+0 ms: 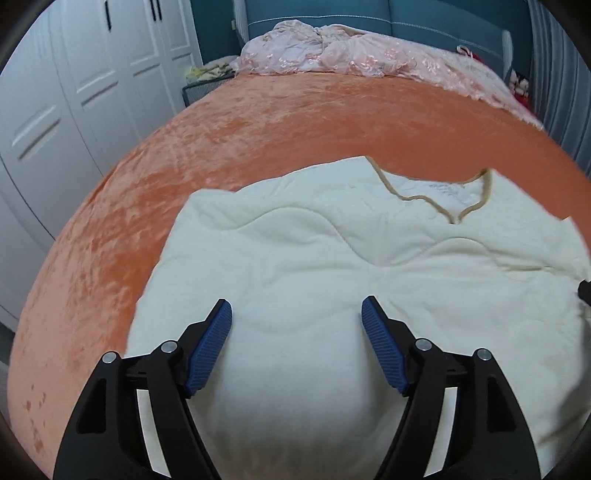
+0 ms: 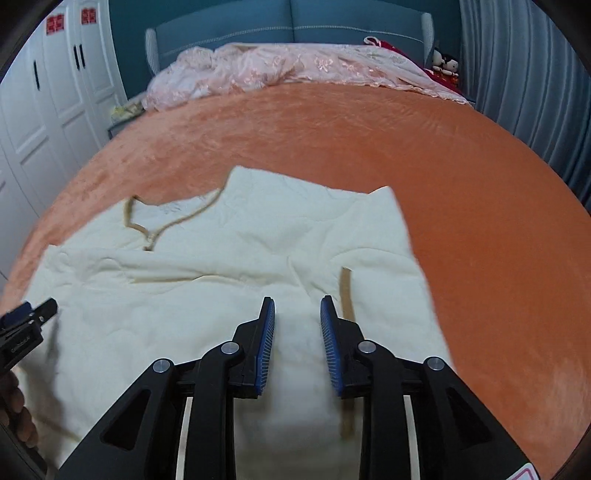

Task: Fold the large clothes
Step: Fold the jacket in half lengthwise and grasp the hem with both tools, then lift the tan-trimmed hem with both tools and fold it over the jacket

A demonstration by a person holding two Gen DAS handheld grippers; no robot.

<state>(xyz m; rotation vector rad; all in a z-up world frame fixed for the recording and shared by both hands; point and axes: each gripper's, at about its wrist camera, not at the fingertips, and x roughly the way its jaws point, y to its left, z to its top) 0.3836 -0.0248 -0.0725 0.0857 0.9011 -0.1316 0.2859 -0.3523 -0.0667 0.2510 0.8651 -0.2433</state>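
I see the bed first, covered edge to edge with an orange plush blanket, and on its near part lies the garment I am working on. It is a large cream top, thick and quilted, spread mostly flat with the neck end away from me. The neckline is a V trimmed in tan, and inside it a bit of faint print shows, too small to read. Soft wavy stitch lines and shallow creases run across the front. From the right wrist view, a flap of the cloth lies folded over the body, and a tan strip runs along the cloth just beside my right fingers.

At the head of the bed a rumpled pink lace cover is heaped against the blue headboard. White wardrobe doors stand along the left side, well apart from the garment.

My left gripper angles down over the near part of the garment, its blue fingers spread wide with nothing between them. My right gripper points down in much the same way over the garment's right half, its fingers a narrow gap apart and pinching no cloth. The tip of the left gripper shows at the far left of the right wrist view, with a hand below it.
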